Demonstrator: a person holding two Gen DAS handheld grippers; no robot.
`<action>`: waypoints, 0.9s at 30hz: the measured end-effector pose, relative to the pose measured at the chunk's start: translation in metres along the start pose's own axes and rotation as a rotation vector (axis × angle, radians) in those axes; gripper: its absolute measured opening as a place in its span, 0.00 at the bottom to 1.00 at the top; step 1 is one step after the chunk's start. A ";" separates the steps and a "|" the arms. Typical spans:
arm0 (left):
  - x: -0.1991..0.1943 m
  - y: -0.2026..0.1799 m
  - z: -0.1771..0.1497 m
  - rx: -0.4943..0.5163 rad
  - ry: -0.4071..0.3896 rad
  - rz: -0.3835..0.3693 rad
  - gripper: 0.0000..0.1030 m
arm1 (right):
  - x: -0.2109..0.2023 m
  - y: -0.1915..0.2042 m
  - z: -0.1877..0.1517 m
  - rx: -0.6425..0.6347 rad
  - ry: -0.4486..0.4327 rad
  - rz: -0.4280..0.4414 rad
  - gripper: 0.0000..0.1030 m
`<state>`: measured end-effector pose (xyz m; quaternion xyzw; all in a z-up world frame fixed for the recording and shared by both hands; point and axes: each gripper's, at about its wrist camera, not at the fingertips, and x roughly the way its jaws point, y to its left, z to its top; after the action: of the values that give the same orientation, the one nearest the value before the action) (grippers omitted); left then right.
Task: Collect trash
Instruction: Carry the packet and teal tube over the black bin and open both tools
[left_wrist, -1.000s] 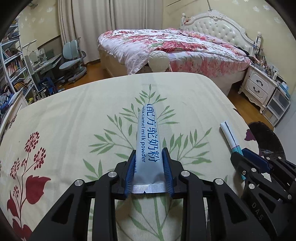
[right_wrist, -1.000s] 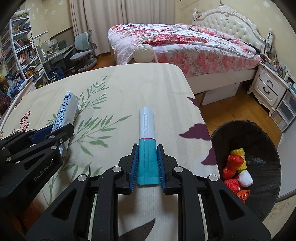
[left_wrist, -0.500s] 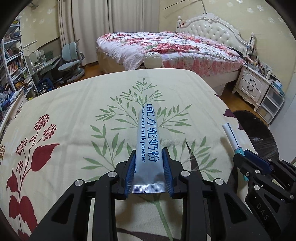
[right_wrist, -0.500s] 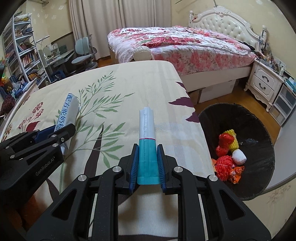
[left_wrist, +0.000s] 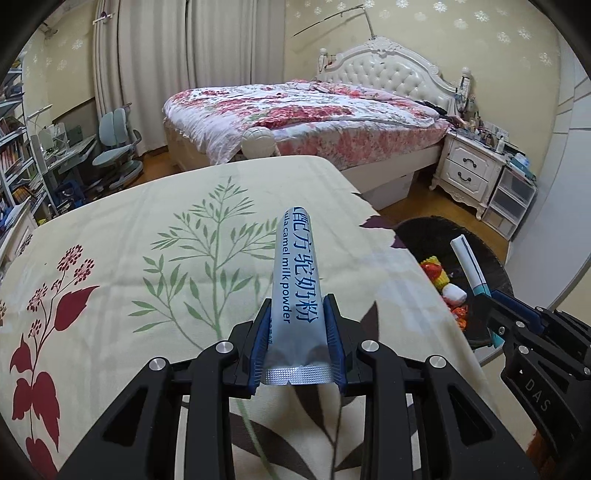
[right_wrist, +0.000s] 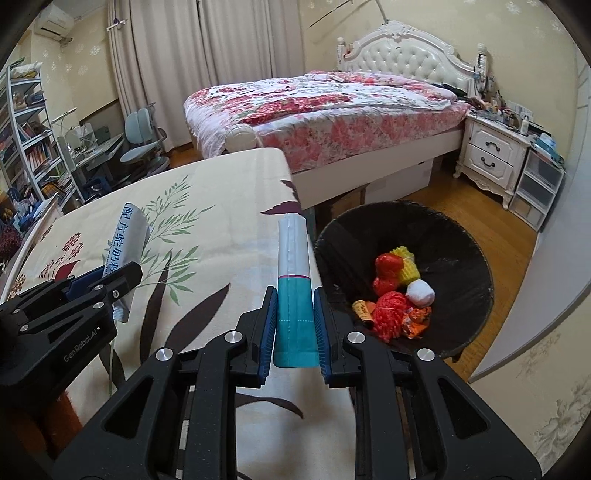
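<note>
Beside the round black trash bin (right_wrist: 461, 236), your right tongs (right_wrist: 294, 325) clamp a teal-and-white paper packet (right_wrist: 293, 266), your left tongs (left_wrist: 297, 332) a silver foil milk-powder sachet (left_wrist: 295, 269), both ready for dropping.

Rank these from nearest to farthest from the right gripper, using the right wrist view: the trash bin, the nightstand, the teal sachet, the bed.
1. Teal sachet, clamped in the right gripper.
2. Trash bin, just right, on the floor.
3. Bed, beyond the table.
4. Nightstand, far right; too close to the bed to call firmly.
</note>
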<state>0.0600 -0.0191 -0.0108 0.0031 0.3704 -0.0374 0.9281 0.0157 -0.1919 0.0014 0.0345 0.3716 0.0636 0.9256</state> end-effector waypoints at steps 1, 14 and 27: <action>-0.001 -0.007 0.001 0.012 -0.007 -0.009 0.29 | -0.002 -0.006 0.000 0.008 -0.006 -0.012 0.19; 0.016 -0.076 0.028 0.128 -0.075 -0.094 0.29 | -0.002 -0.067 0.007 0.081 -0.058 -0.156 0.19; 0.065 -0.122 0.044 0.186 -0.053 -0.097 0.29 | 0.034 -0.107 0.021 0.135 -0.060 -0.204 0.19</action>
<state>0.1289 -0.1469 -0.0208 0.0701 0.3406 -0.1166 0.9303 0.0648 -0.2932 -0.0184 0.0608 0.3486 -0.0571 0.9336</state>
